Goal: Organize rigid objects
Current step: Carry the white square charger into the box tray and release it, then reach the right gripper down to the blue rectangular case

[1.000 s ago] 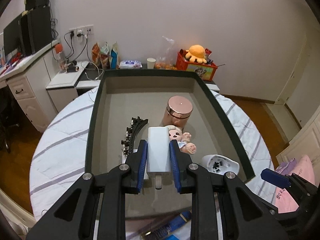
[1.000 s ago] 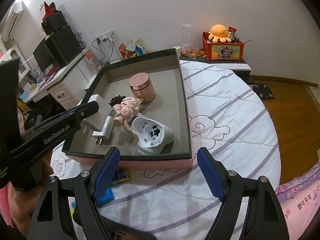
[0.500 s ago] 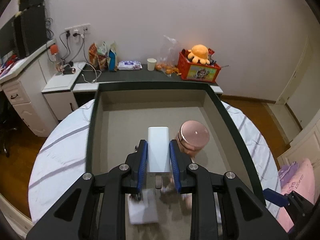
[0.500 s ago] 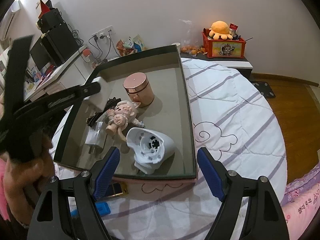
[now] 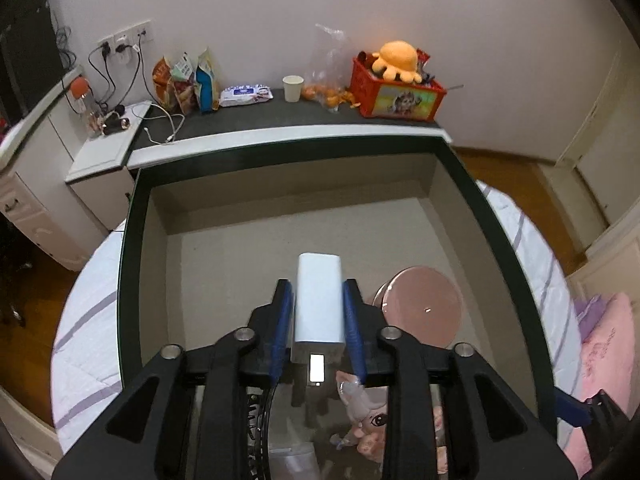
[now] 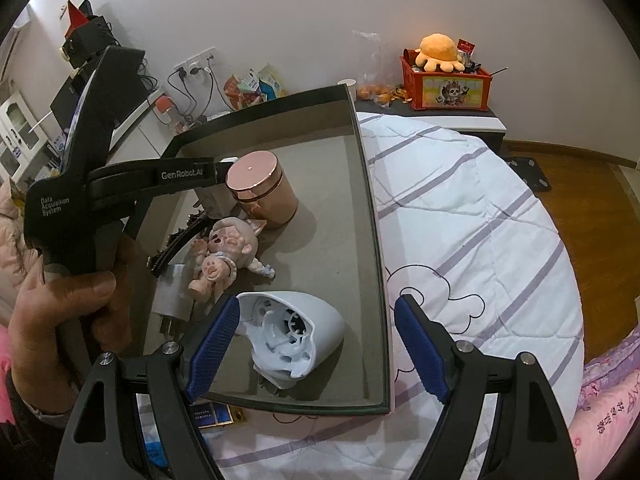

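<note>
While the big dark-rimmed tray (image 5: 132,216) on the striped bedcover (image 6: 472,216) already holds most of the rigid things, the step in hand looks like setting the white charger block (image 5: 319,296) down on the bare floor toward its far end. It sits between the blue pads of the left gripper (image 5: 319,312), whose jaws are opening around it, just left of the rose-gold canister (image 5: 418,306). A good release, I judge, keeps the block low and level, clear of the canister, then backs straight out. The doll (image 6: 228,252) and white shell piece (image 6: 296,332) lie nearer. The right gripper (image 6: 316,340) hangs spread wide, grasping nothing, over the tray's near corner.
</note>
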The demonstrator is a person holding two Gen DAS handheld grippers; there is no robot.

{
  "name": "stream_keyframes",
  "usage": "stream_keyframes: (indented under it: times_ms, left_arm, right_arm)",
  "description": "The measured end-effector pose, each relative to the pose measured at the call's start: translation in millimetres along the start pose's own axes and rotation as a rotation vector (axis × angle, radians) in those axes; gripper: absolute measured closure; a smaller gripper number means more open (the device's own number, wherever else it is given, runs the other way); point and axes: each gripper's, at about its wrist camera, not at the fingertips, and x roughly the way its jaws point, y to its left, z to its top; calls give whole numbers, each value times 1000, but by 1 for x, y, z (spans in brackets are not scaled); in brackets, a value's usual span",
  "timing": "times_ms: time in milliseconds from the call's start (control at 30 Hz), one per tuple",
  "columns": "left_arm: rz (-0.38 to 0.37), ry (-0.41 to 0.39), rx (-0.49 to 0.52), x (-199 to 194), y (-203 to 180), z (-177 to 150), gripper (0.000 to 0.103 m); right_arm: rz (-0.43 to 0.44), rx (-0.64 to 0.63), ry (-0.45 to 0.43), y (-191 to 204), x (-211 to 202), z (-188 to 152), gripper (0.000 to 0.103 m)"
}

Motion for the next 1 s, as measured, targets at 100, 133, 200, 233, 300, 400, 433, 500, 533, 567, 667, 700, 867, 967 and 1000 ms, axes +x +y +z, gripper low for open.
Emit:
stream_keyframes:
  times_ms: [100, 133, 200, 233, 300, 400, 433, 500, 533, 567, 667, 700, 867, 967, 1000]
  left_arm:
    - [35, -37, -20, -8, 5, -4, 11]
    - [34, -55, -30, -13, 7, -6, 3]
    - [23, -79, -42, -23, 11, -10, 2]
    - [11, -85, -41, -28, 13, -11, 1]
    - [15, -104, -37, -42, 15, -17, 0]
    - [34, -144, -39, -64, 20, -30, 0]
    - [34, -164, -52, -75, 22, -36, 0]
    - [45, -197, -71, -93, 27, -47, 0]
    - [50, -212, -80, -103, 29, -53, 0]
    - [53, -225, -89, -113, 32, -59, 0]
    - [69, -245, -99, -137, 38, -82, 0]
    - [76, -243, -96, -142, 40, -90, 0]
    - [93, -229, -97, -163, 41, -127, 0]
    - [90, -217, -107, -172, 41, -143, 0]
    - [89, -216, -111, -175, 41, -150, 0]
  right_arm:
    - [0, -2, 3, 2, 0, 0, 22]
    - [-5, -6, -1, 3, -3, -1, 22]
    - [-8, -8, -6, 3, -5, 0, 22]
    - [-8, -7, -9, 4, -7, -1, 22]
    - [-9, -8, -18, 6, -13, -3, 22]
    - [-14, -13, -36, 11, -23, -7, 22]
    - [-12, -16, -42, 13, -28, -9, 22]
    - [-13, -20, -53, 15, -36, -13, 22]
    - [-17, -25, -59, 17, -40, -16, 22]
    - [-18, -26, -62, 18, -44, -20, 22]
    - [-18, -23, -68, 21, -52, -29, 22]
    - [-16, -21, -70, 22, -55, -33, 22]
    - [-5, -26, -72, 29, -66, -50, 22]
    - [1, -36, -80, 36, -73, -58, 22]
    - [3, -40, -82, 38, -76, -61, 22]
